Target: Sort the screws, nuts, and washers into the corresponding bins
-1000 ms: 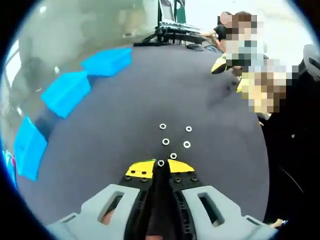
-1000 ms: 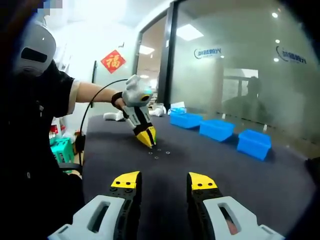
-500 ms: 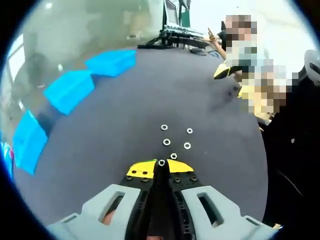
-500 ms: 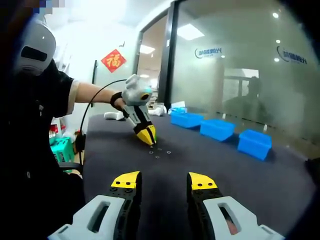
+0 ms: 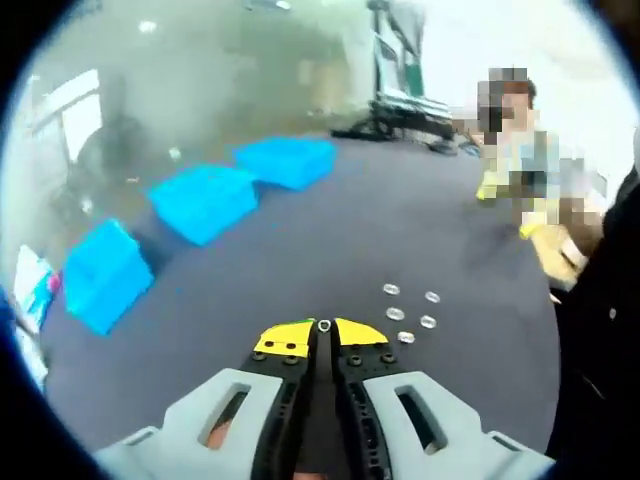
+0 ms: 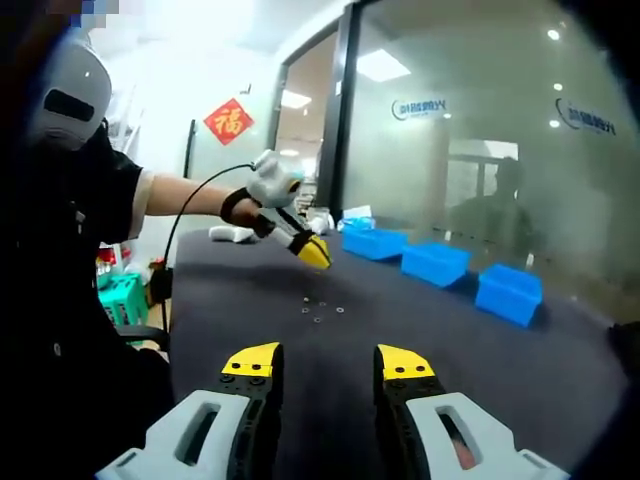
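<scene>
Bins (image 5: 205,200) sit in a row of three along the far-left stretch of your worktop (image 5: 300,260), ahead and to the left of your left tongs (image 5: 322,337). Those tongs are pressed together on a small silvery ring, a nut (image 5: 323,325) by the look of it, pinched right at the yellow tips and lifted clear of the dark surface. I cannot tell from here which bin is meant for nuts; none carries a label you could read. The carry therefore runs forward and leftward, and your left hand is plainly the nearer one to make it.

Just to the right of the tongs' tips, the loose pieces (image 5: 407,312) lie in a small cluster on the worktop, near each other but apart; they look like washers or nuts, too small to sort by eye.

Your right tongs (image 6: 327,365) hover well back from that cluster, spread wide with nothing between them. On the left wall hangs a red diamond sign (image 6: 228,121) with a gold character; the blue lettering on the glass partition (image 6: 480,120) is too blurred to read.
</scene>
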Demonstrator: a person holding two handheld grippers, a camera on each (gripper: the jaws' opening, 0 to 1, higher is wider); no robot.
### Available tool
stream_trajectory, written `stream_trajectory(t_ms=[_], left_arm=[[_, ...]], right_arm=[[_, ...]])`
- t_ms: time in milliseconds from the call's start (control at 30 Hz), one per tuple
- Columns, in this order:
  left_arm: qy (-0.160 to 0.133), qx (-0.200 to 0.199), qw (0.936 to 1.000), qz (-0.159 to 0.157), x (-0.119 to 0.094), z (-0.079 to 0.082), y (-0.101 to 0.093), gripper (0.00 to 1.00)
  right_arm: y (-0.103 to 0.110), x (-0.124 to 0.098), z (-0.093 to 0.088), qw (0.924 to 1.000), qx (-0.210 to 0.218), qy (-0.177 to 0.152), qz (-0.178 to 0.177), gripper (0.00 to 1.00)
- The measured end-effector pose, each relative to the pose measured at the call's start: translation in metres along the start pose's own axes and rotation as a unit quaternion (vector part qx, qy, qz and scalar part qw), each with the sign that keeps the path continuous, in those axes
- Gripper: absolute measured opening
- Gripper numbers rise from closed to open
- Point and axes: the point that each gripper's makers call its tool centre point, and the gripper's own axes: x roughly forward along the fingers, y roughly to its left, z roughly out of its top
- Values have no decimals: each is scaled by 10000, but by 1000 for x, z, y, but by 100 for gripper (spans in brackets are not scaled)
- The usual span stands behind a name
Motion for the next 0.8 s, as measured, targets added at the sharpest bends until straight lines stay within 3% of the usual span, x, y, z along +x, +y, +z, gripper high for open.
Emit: stream_trajectory(t_ms=[67,200,333,467,567,800], left_arm=[[-207,-82,9985,493,-3,7,25,5],[-468,-329,9925,1082,-9,16,59,5],[-865,-528,9809,1661,-19,29,92,5],[-1051,-631,9728,1967,-23,38,114,5],[-1345,-658,9611,2321,-26,51,132,5],[-1389,-698,9519,2641,-18,65,165,5]], right_arm=[[0,0,1,10000,-13,3,-1,33],[0,-1,4,10000,-44,2,-6,33],[1,-2,5,10000,-61,9,2,33],[1,-2,5,10000,-66,14,-1,33],[1,-1,5,10000,-67,10,-13,33],[2,1,5,10000,-38,-12,0,33]])
